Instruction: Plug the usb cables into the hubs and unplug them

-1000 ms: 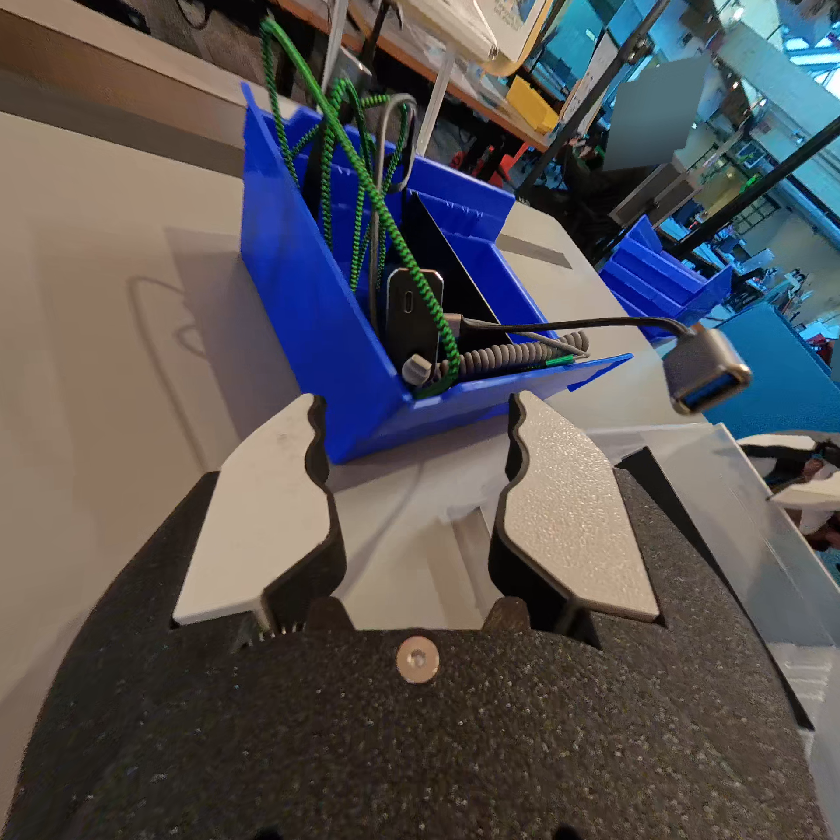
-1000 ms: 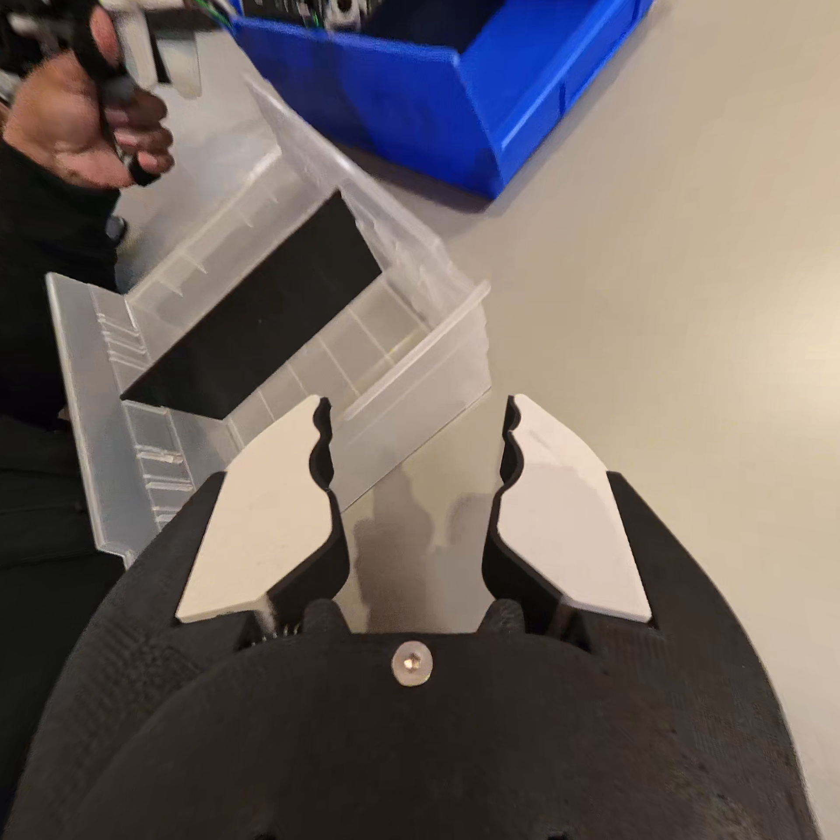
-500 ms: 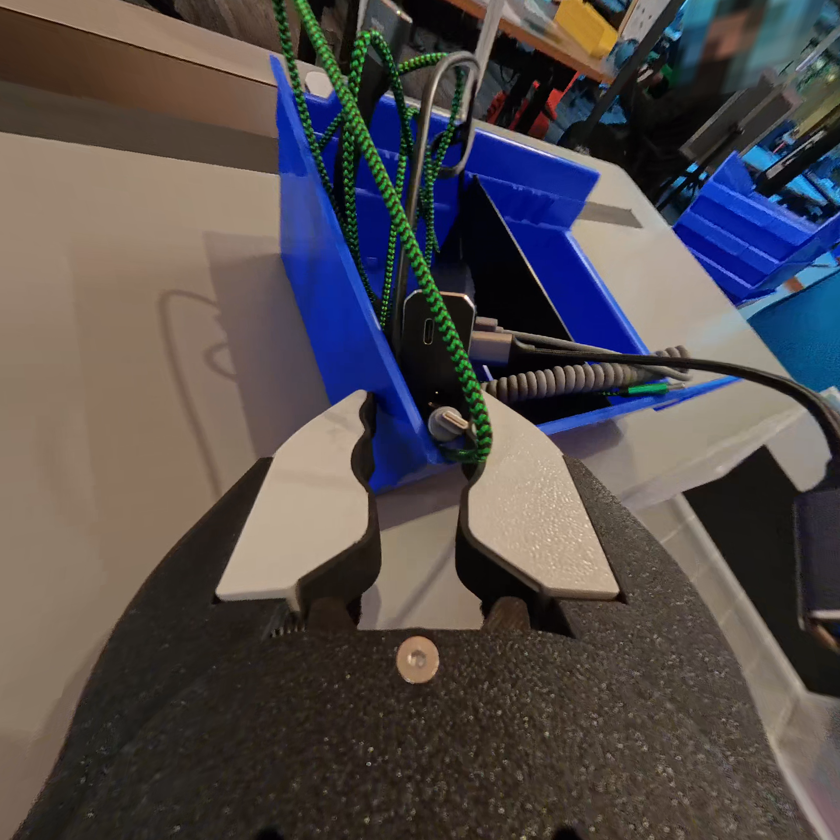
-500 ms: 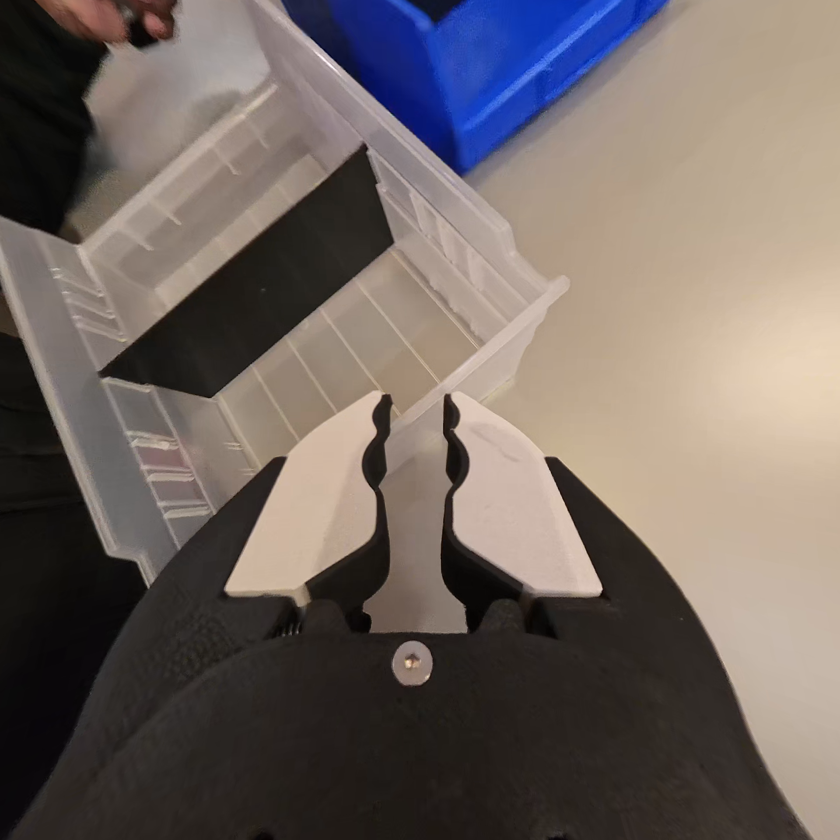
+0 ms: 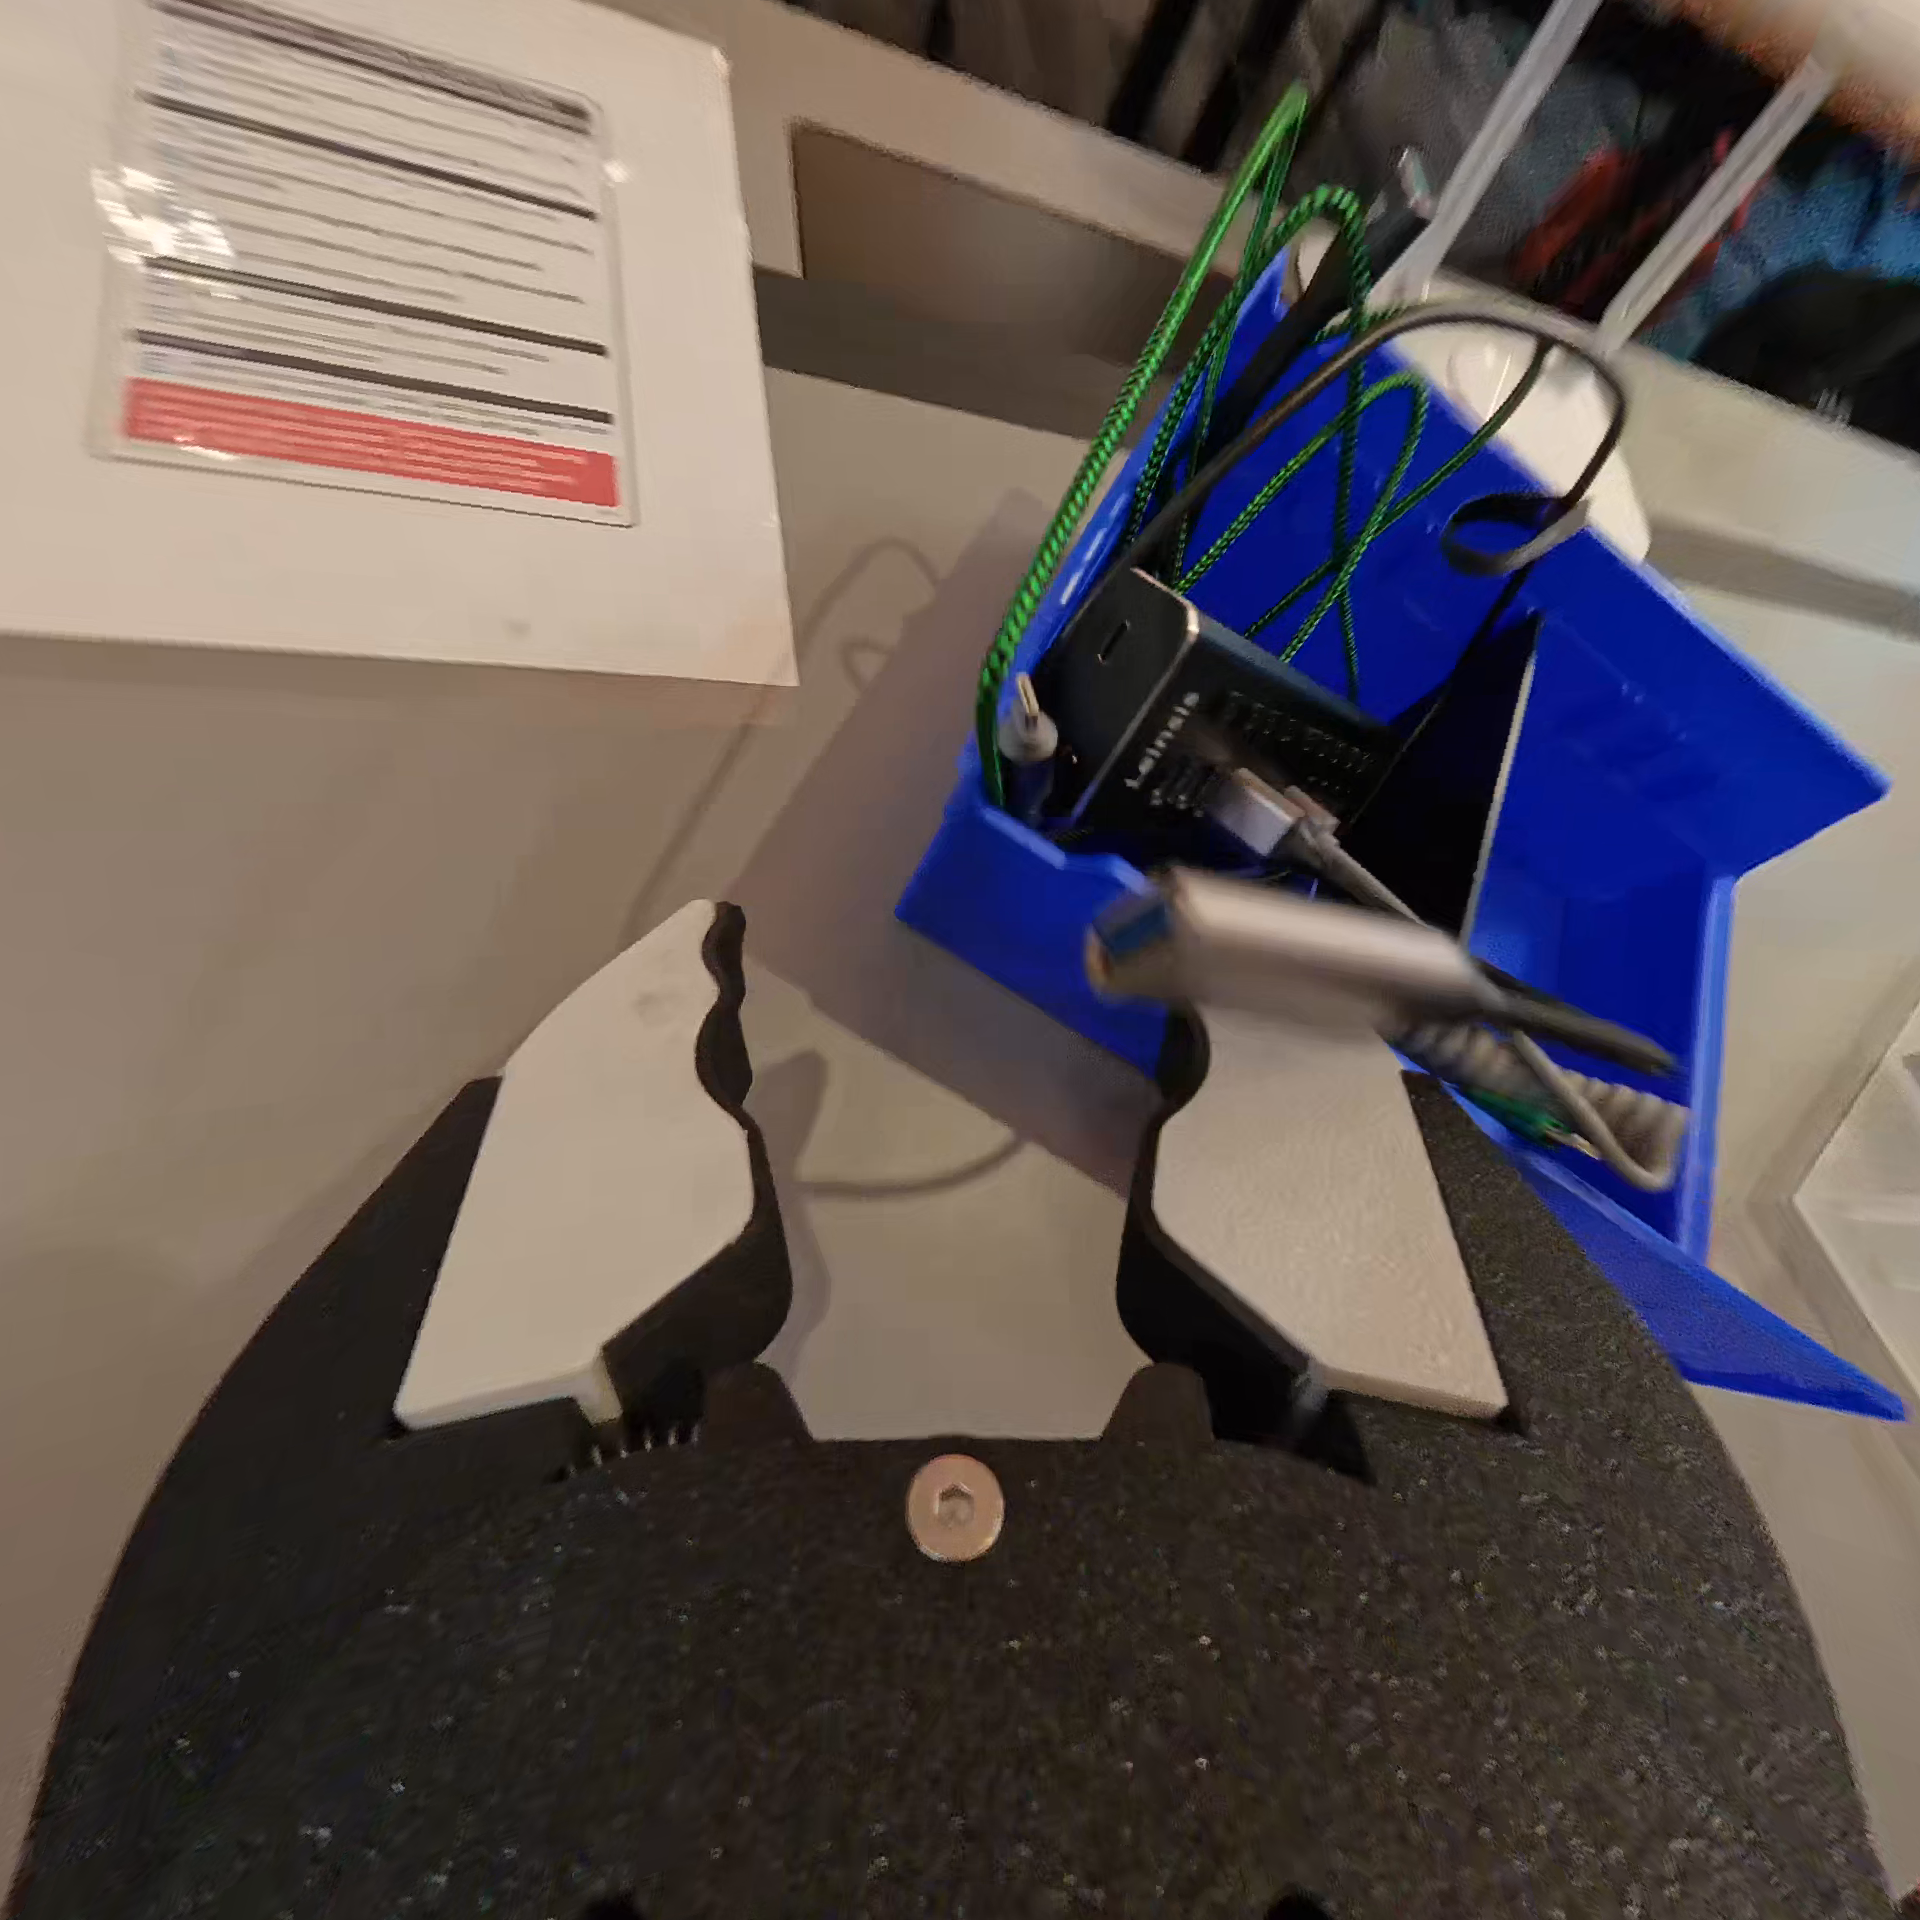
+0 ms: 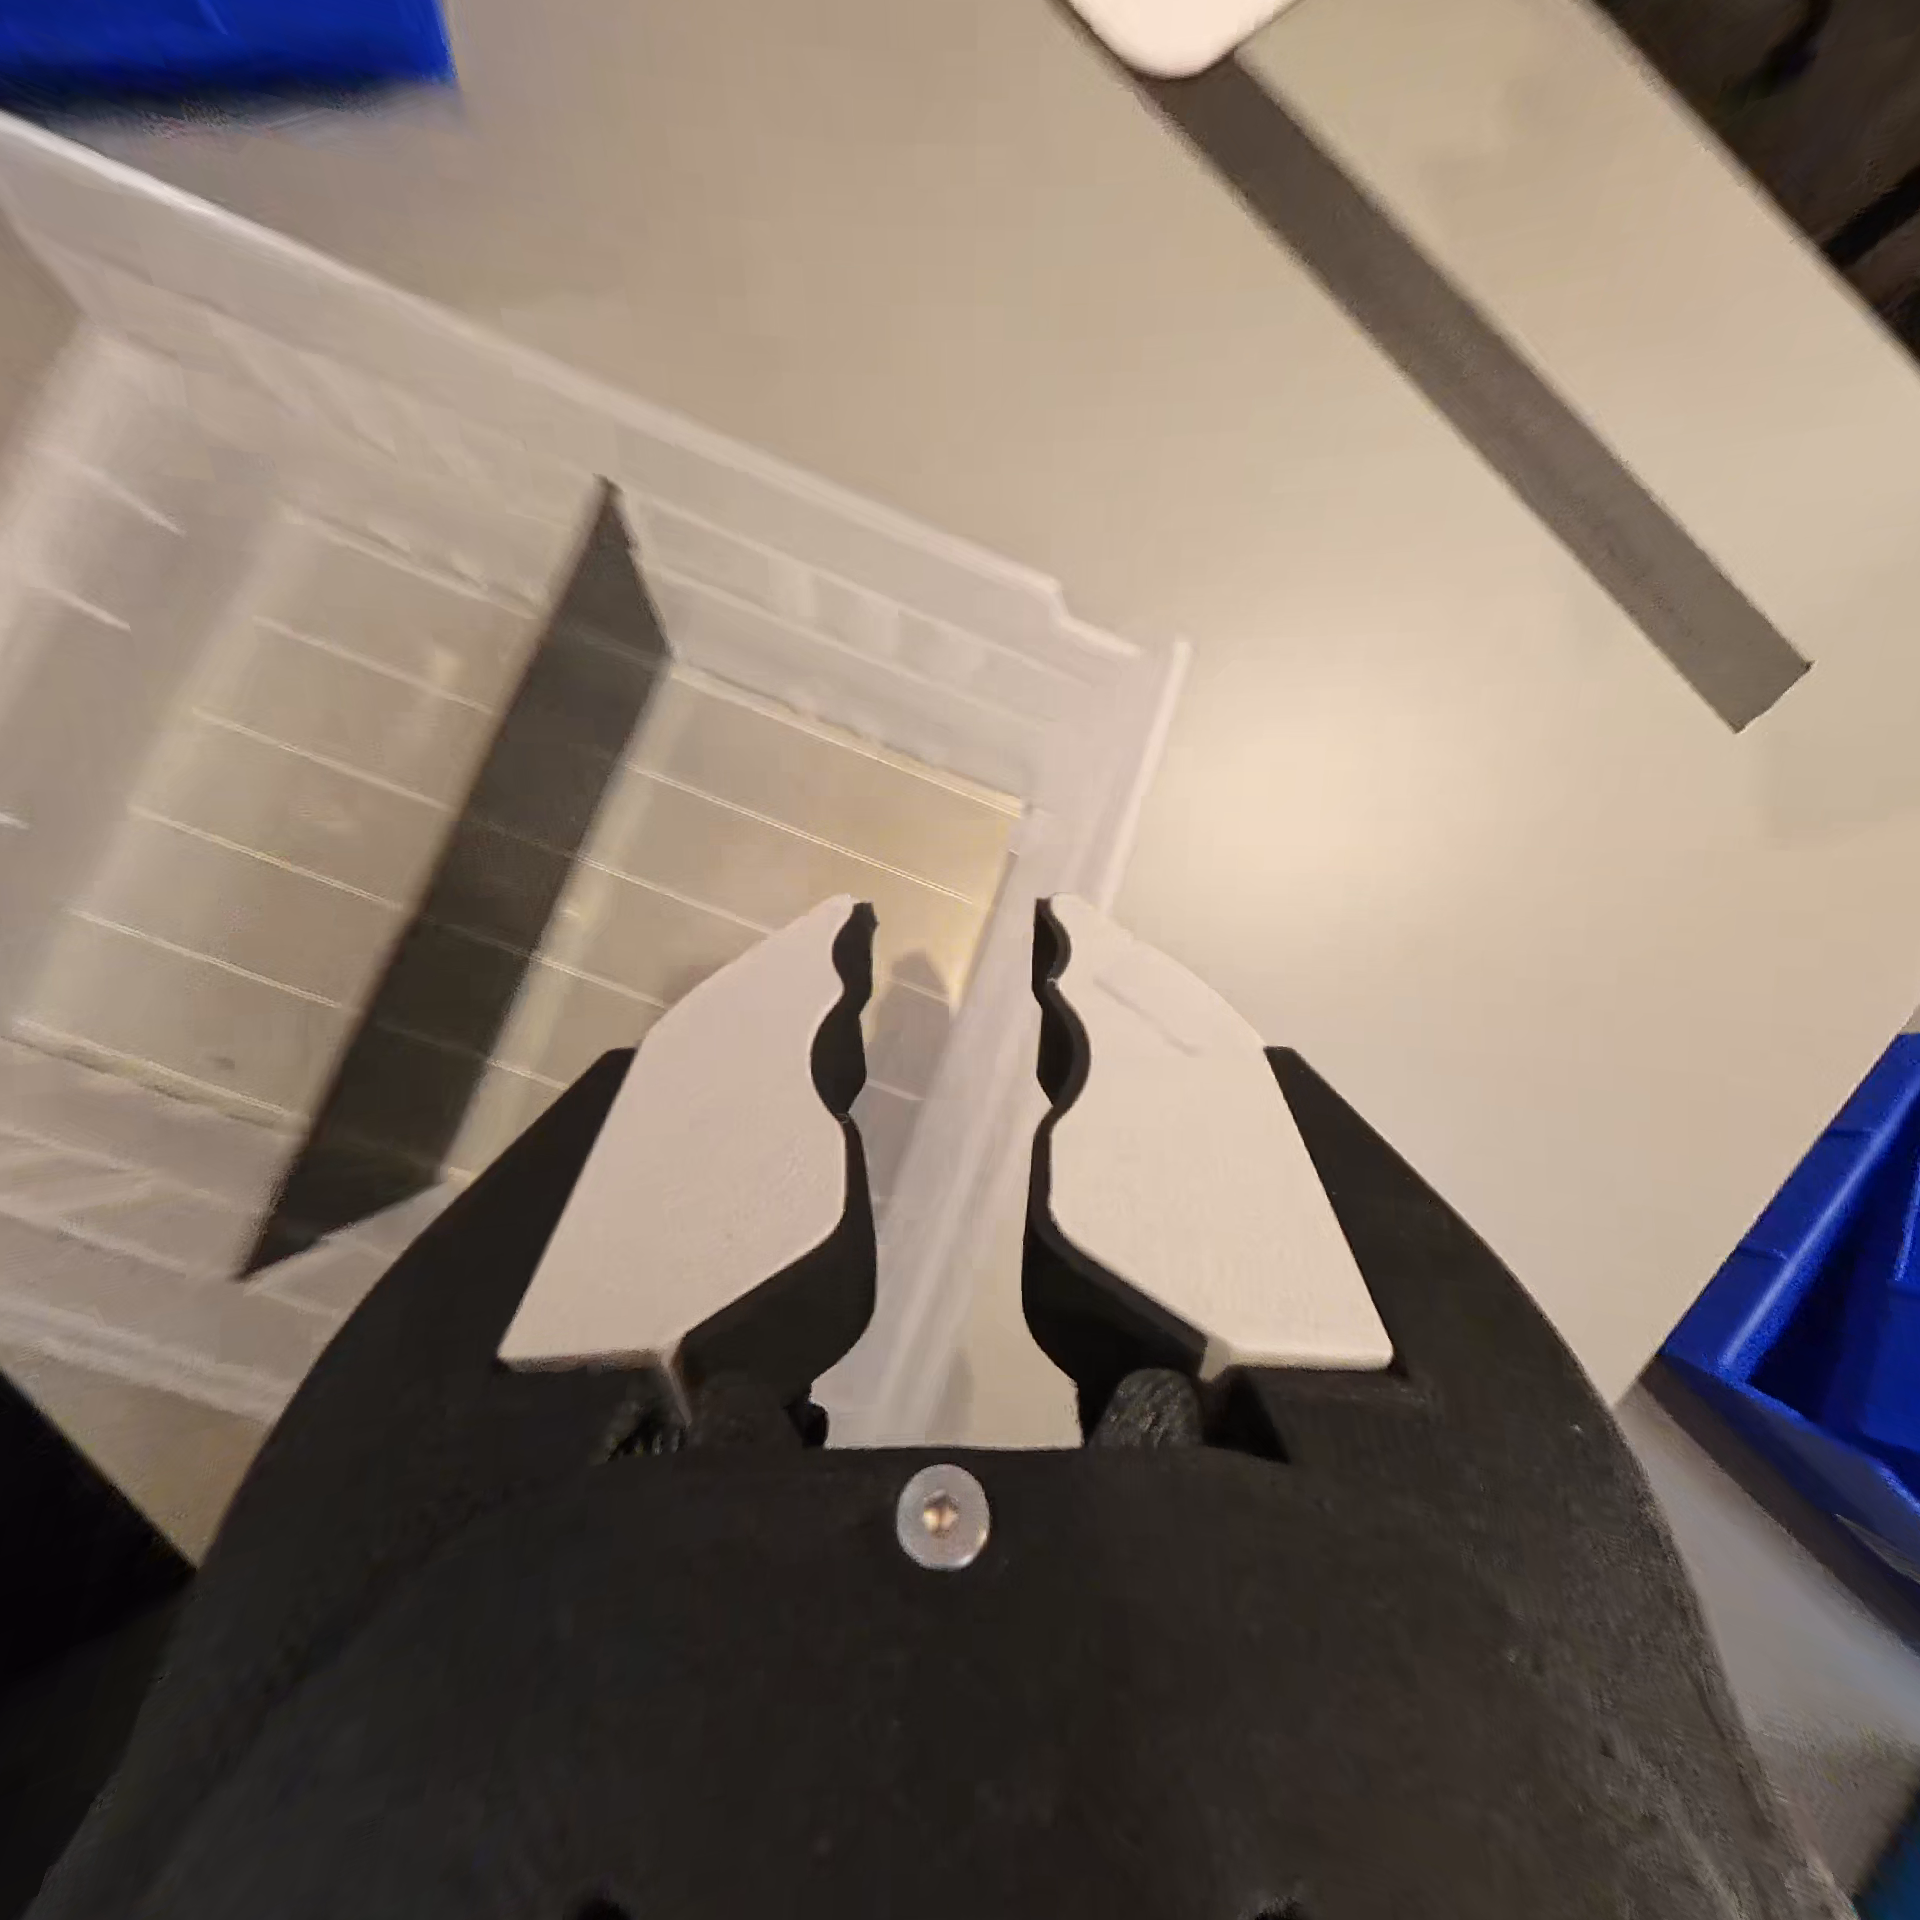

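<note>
Grey tabletop [image 5: 260, 935] runs under both my tools. On it sits a clear bin [image 6: 312, 727] with a black divider [image 6: 499, 883], holding nothing that I can see. My right gripper [image 6: 954, 935] hangs over its corner, fingers narrowly parted around the clear rim [image 6: 997, 1039], though I cannot tell if they touch it. Past it lies a dark strip [image 6: 1507, 384].

The blue bin [image 5: 1621, 748] is tipped, its open side toward me, and it holds the task's things. A white sheet [image 5: 395, 343] lies well to its left. My left gripper [image 5: 945, 1029] stands wide and holds nothing, just short of the bin's near corner.

Inside, a black hub [image 5: 1195, 717] leans against the wall, one cable plugged into its side. It looks rigid and light, with smooth faces that may slip, so I would pinch it across its flat sides. A green cable [image 5: 1091, 436] loops out over the rim: braided, floppy, and likely to snag. Its small plug [image 5: 1029, 738] rests beside the hub. A silver connector [image 5: 1278, 956] on a black lead [image 5: 1455, 343] hangs in front of the bin, right by my right-hand finger. It is blurred, so probably swinging. I judge the metal shell the place to grip, never the soft lead.
</note>
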A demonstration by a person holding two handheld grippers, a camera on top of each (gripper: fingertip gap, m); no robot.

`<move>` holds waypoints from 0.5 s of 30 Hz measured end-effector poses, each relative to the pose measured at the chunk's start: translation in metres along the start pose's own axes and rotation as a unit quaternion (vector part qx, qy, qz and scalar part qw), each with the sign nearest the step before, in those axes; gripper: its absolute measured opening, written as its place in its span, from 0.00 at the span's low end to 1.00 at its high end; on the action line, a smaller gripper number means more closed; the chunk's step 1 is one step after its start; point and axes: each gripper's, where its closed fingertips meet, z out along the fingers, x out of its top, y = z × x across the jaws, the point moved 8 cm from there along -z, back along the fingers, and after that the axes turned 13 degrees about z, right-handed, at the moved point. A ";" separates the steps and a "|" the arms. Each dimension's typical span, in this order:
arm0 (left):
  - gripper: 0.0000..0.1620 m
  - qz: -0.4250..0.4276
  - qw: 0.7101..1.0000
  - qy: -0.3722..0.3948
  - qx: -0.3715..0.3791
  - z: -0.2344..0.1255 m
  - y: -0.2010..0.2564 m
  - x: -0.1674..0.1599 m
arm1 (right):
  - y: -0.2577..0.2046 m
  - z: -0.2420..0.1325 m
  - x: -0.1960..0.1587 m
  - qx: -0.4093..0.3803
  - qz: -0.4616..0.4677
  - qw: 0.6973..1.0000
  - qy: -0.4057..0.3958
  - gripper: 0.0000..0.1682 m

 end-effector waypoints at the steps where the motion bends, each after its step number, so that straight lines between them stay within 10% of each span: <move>1: 0.48 -0.011 0.999 0.029 0.013 -0.016 0.003 -0.006 | -0.008 -0.010 -0.003 0.003 0.001 1.000 0.021 0.18; 7: 0.46 0.185 0.975 0.119 -0.039 -0.066 0.121 -0.046 | -0.074 -0.034 -0.055 0.067 0.021 0.995 0.064 0.20; 15: 0.44 0.532 0.822 0.017 -0.202 -0.013 0.225 -0.068 | -0.158 -0.016 -0.064 0.212 -0.085 0.969 0.095 0.24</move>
